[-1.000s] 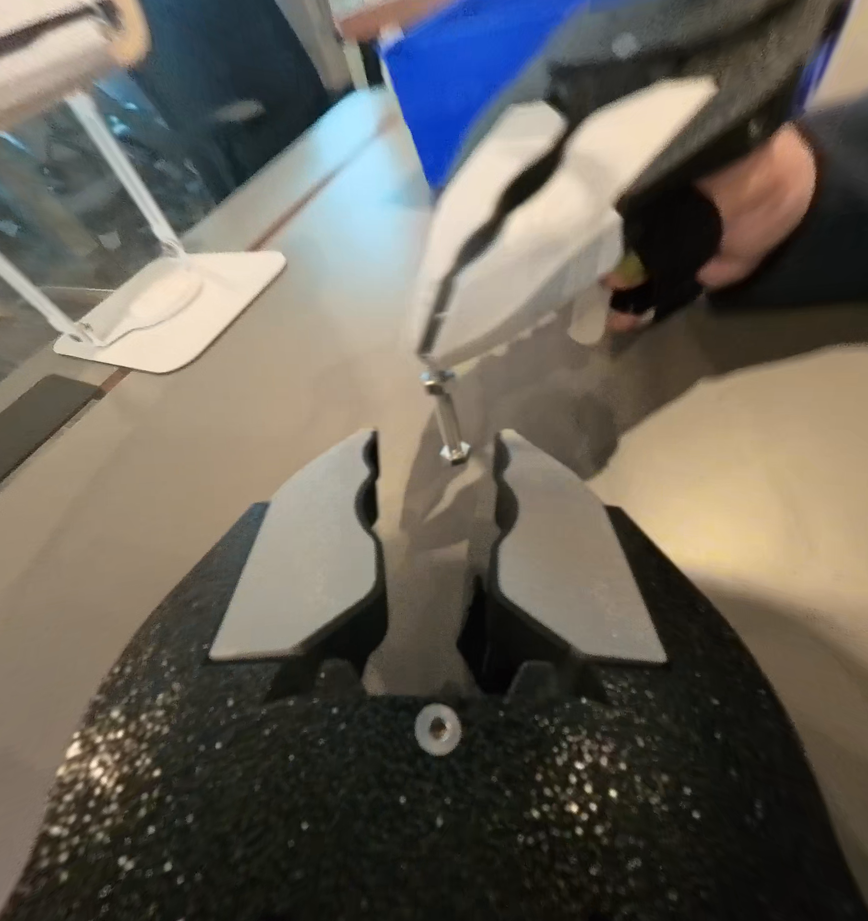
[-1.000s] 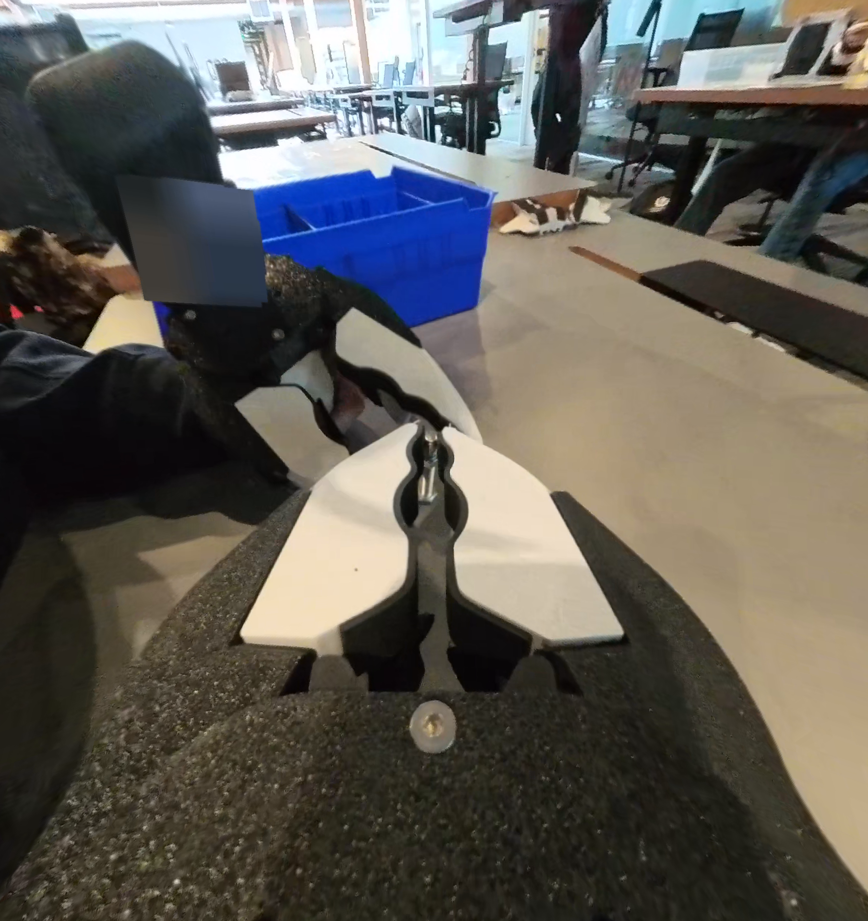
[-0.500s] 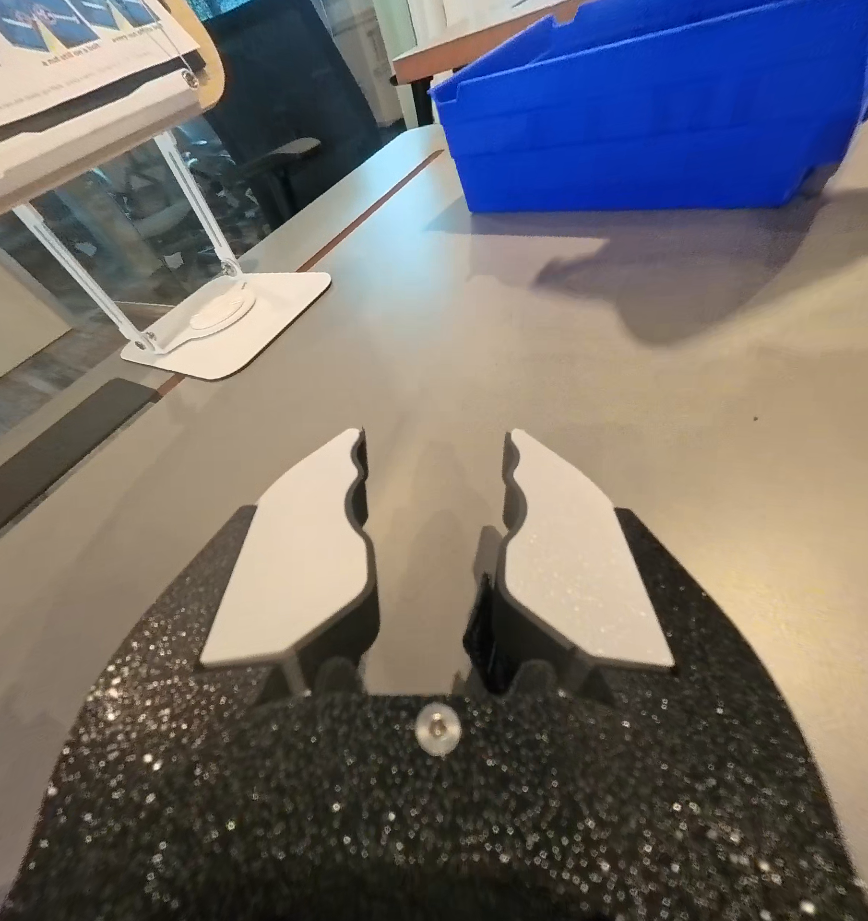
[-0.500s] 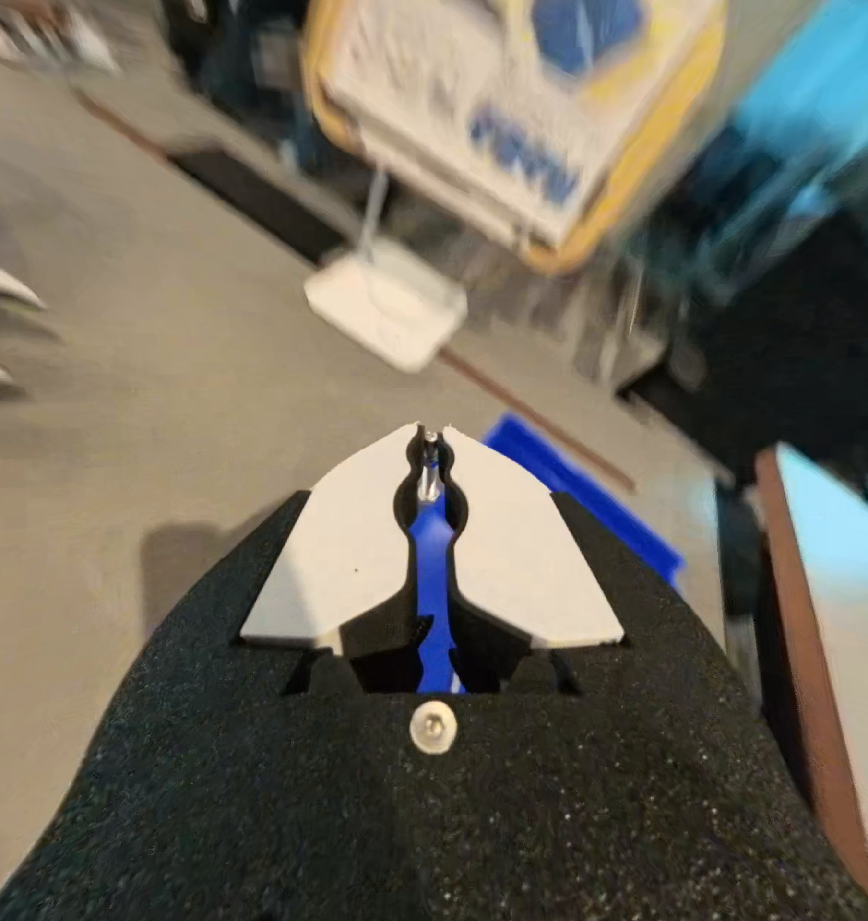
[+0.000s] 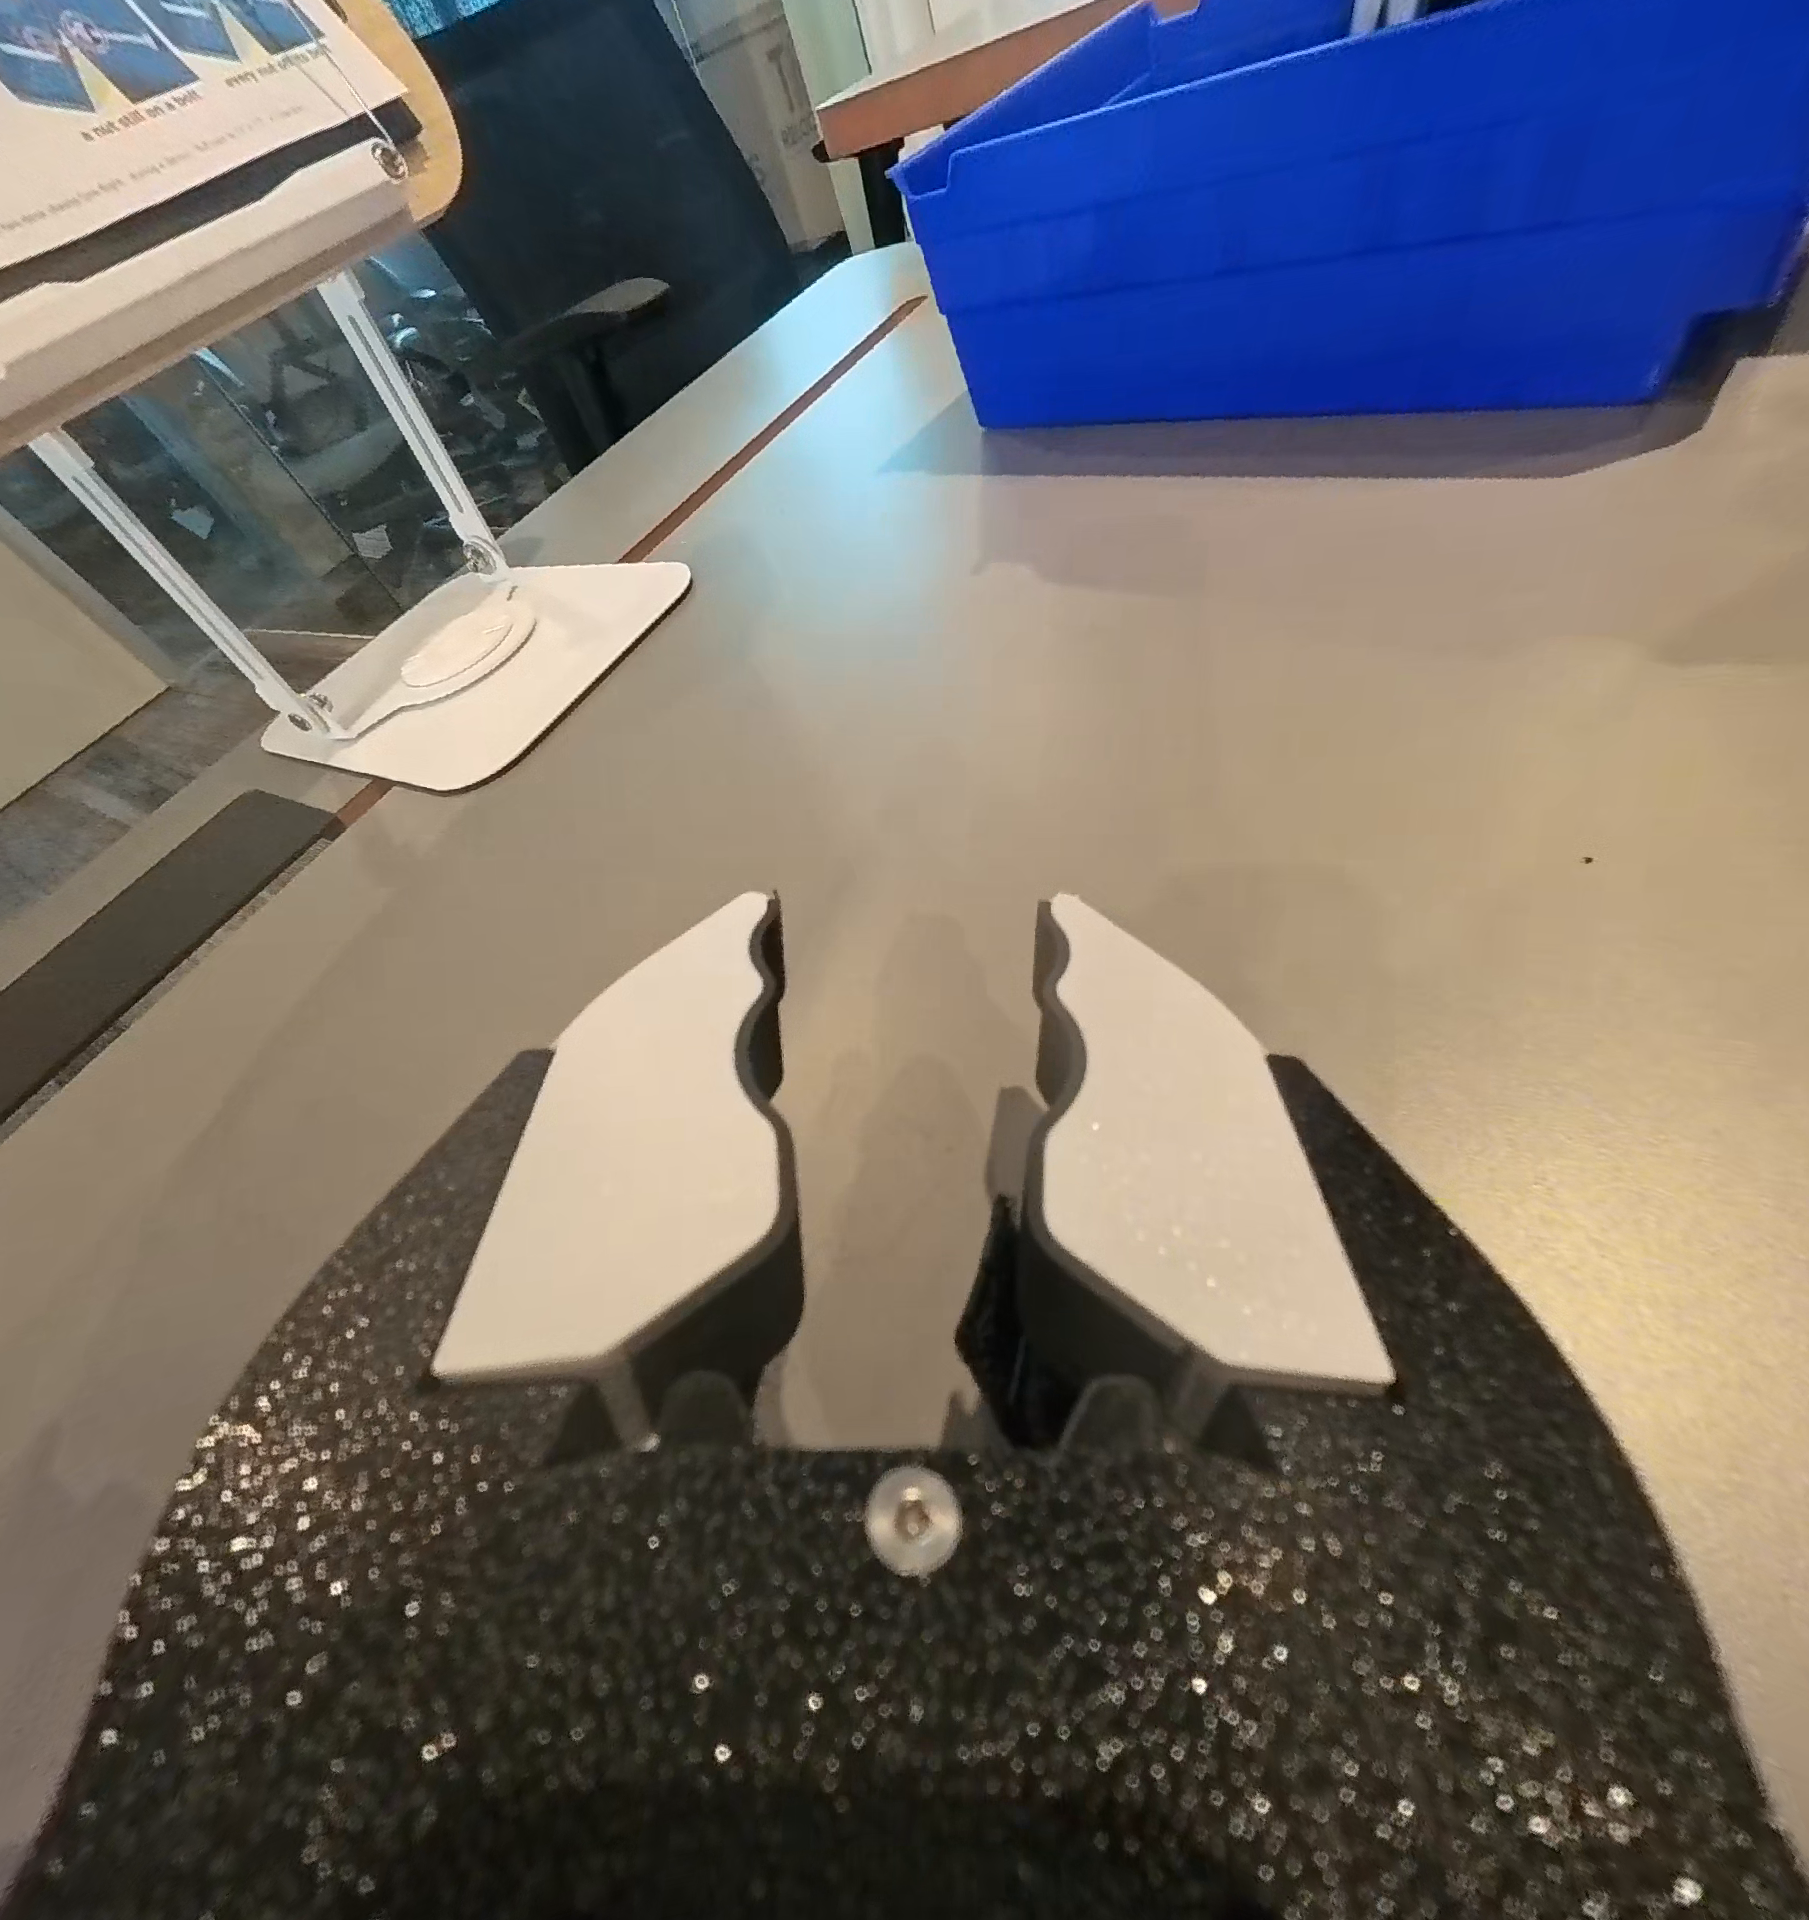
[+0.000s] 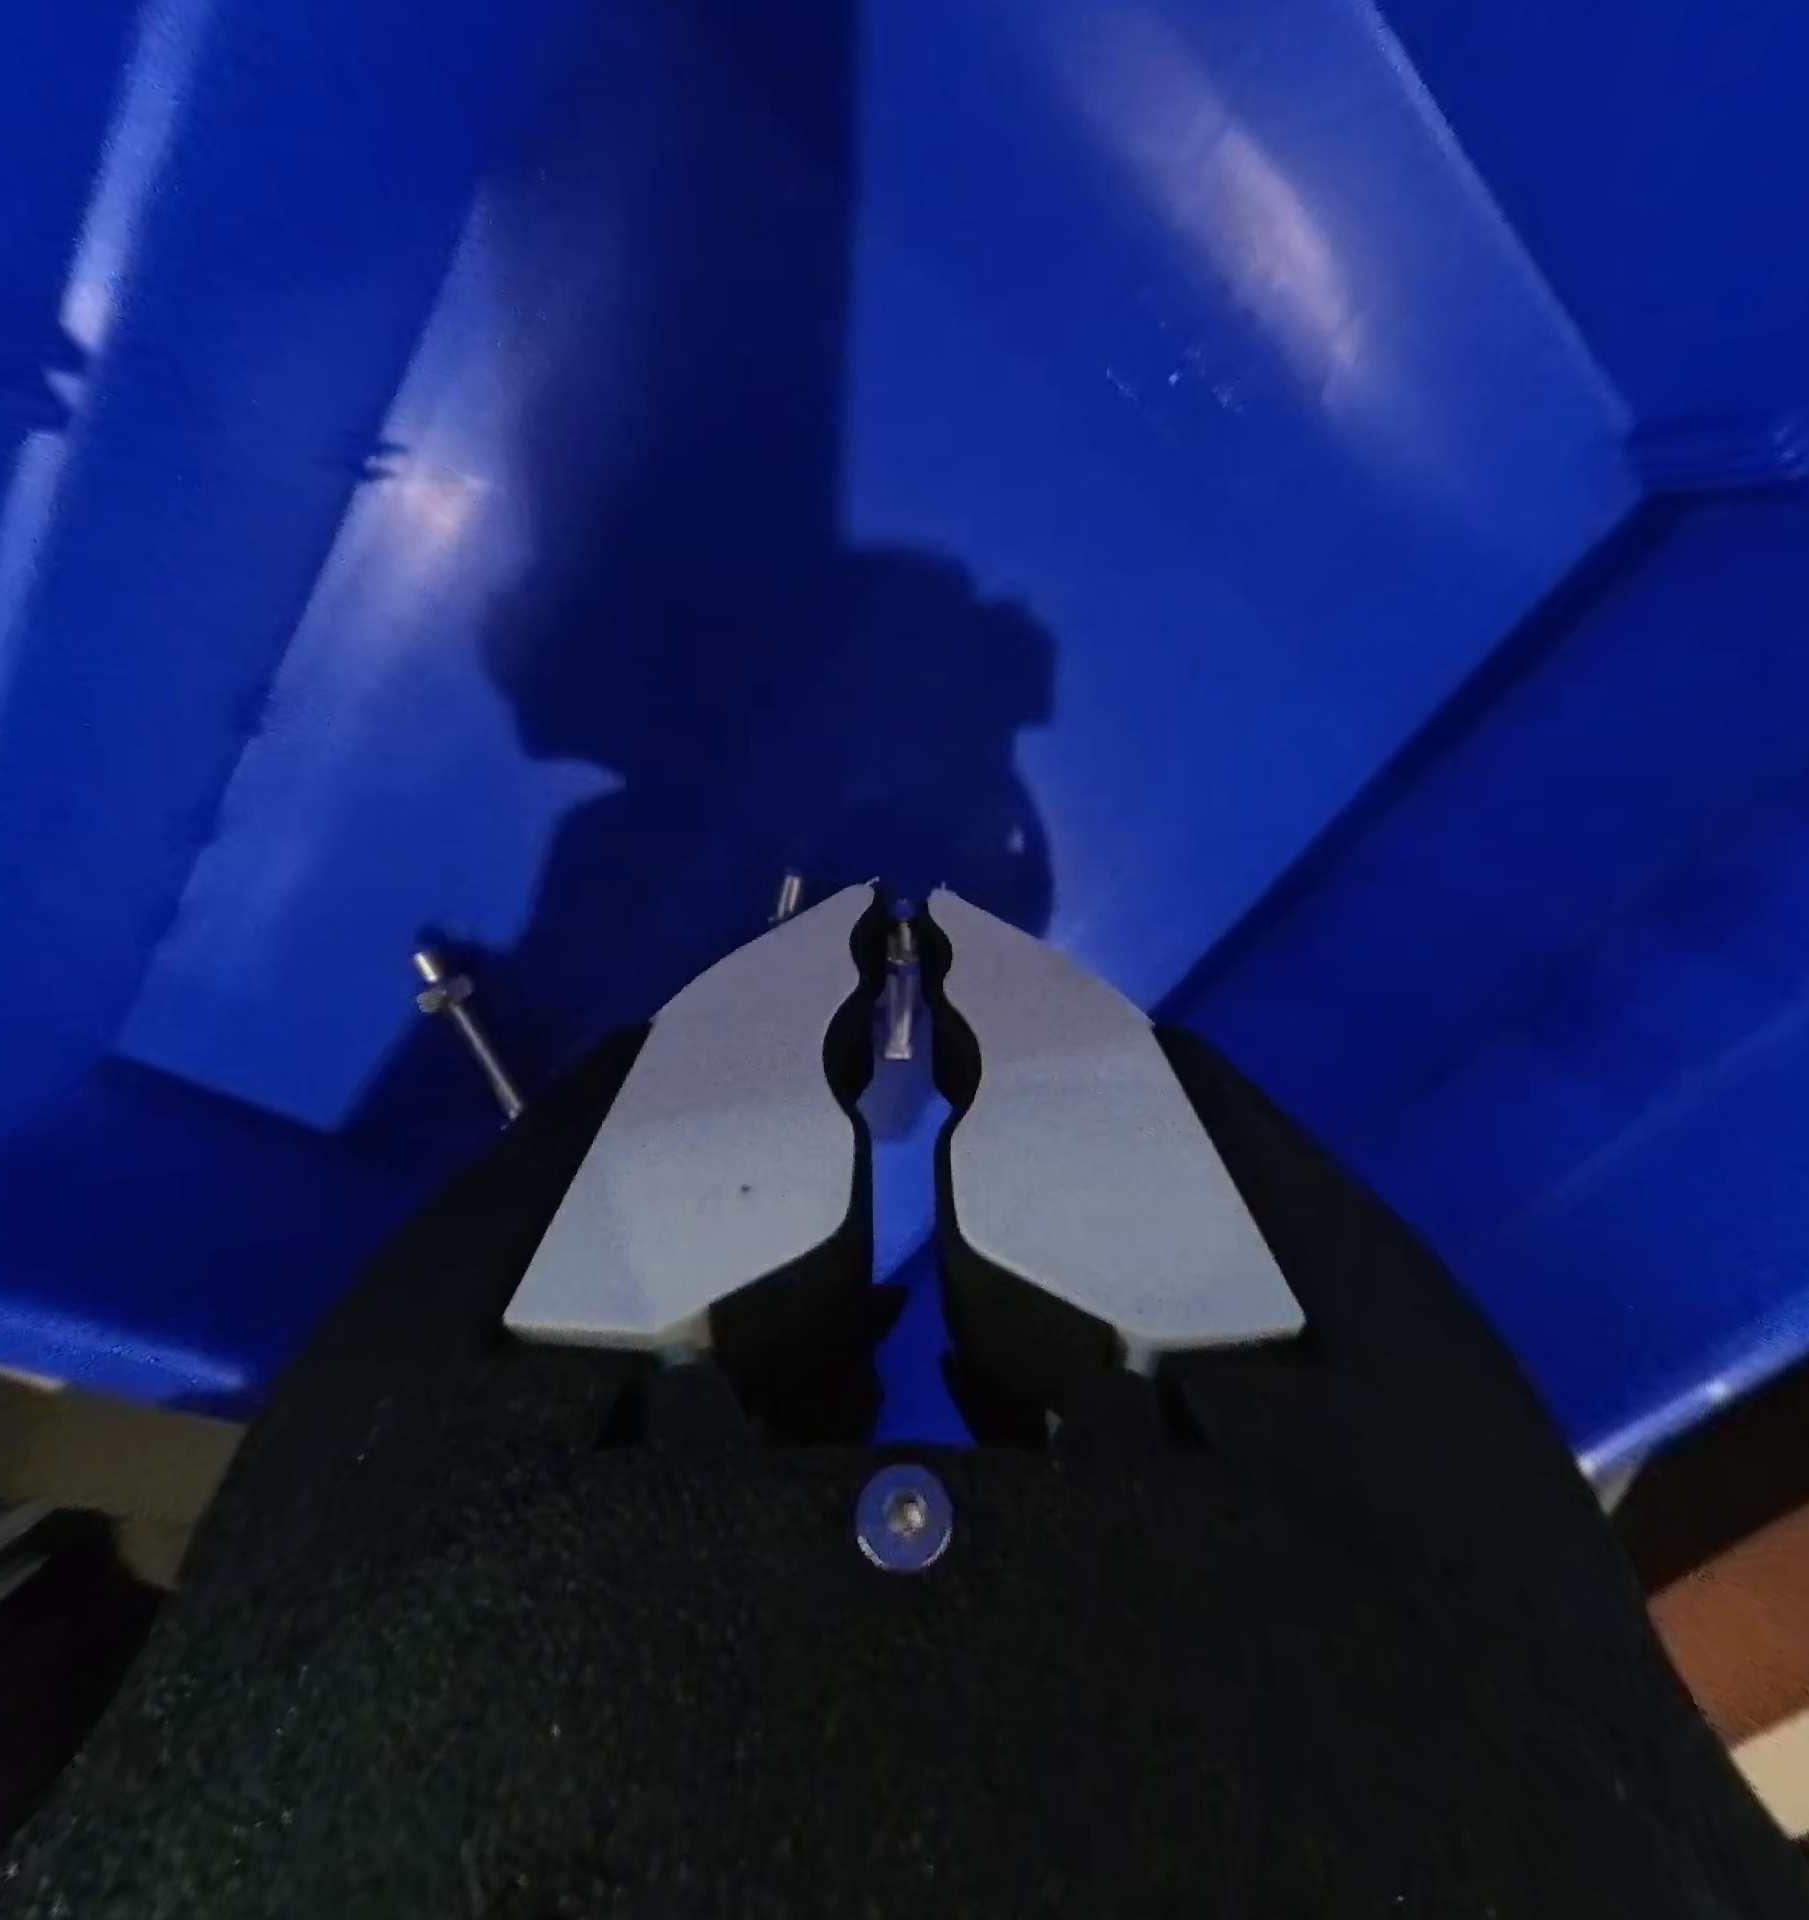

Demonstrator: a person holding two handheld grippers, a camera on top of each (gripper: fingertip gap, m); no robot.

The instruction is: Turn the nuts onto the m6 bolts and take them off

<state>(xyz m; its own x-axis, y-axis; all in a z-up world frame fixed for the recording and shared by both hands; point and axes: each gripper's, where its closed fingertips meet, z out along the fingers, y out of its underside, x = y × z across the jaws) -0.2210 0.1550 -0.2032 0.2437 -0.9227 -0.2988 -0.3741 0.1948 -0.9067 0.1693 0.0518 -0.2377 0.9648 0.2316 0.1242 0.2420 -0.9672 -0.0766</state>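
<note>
My right gripper (image 6: 905,891) is shut on a small silver bolt (image 6: 898,1000) and points down into a compartment of the blue bin (image 6: 1295,582). The bolt stands between the finger notches, its far end hidden. Another bolt with a nut on it (image 6: 460,1016) lies on the bin floor to the left, and the tip of a third bolt (image 6: 787,896) shows just past my left fingertip. My left gripper (image 5: 908,909) is open and empty, low over the grey table (image 5: 1243,727). The blue bin (image 5: 1399,229) stands ahead of it to the right.
A white stand (image 5: 484,665) with a printed sheet (image 5: 131,114) on top stands at the table's left edge. A black strip (image 5: 100,935) runs along that edge. The bin's divider wall (image 6: 671,312) rises ahead of the right gripper. Across from one pair of fingers to the other is roughly 40 centimetres.
The right gripper carried the bolt away from the left gripper and swung over and down into the blue bin. The left gripper stayed open and turned toward the bin.
</note>
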